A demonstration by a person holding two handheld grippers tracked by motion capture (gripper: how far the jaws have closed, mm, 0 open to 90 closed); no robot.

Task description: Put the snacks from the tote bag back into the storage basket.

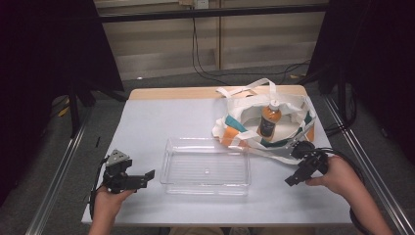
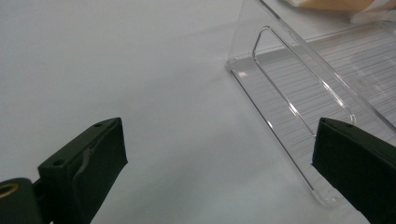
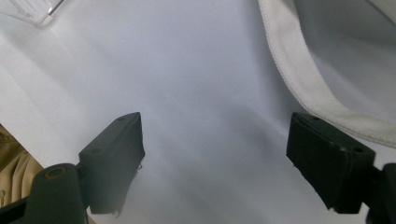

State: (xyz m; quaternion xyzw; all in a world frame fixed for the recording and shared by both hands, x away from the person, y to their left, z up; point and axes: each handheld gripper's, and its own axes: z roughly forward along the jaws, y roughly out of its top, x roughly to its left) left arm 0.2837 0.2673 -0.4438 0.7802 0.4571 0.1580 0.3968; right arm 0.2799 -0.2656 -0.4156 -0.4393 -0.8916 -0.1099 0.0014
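The work in hand looks like getting the bottle (image 1: 269, 120) out of the tote bag (image 1: 235, 122) and into the clear tray (image 1: 205, 171), and to do that well the right tongs (image 1: 292, 179) should probably rise, pass over the bag's near rim and come down on the bottle's neck or upper body, where the grip is narrow and the fabric is out of the way. It would help if the left tongs (image 1: 147, 175) pinned or spread the bag's rim so the cloth does not lift with the bottle. The loose white strap (image 3: 299, 70) lying just beside the right tongs is a likely snag, so a path over it, not through it, seems wise. Both pairs of tongs are released, with nothing between them: the left gripper view shows bare counter (image 2: 116, 60) between its jaws, with the tray's near corner just ahead on its right, and the right gripper view shows bare counter too. The bottle stands upright inside the bag at the far right of the counter, beyond the tray, near the right tongs but clearly apart from them, and well apart from the left tongs.
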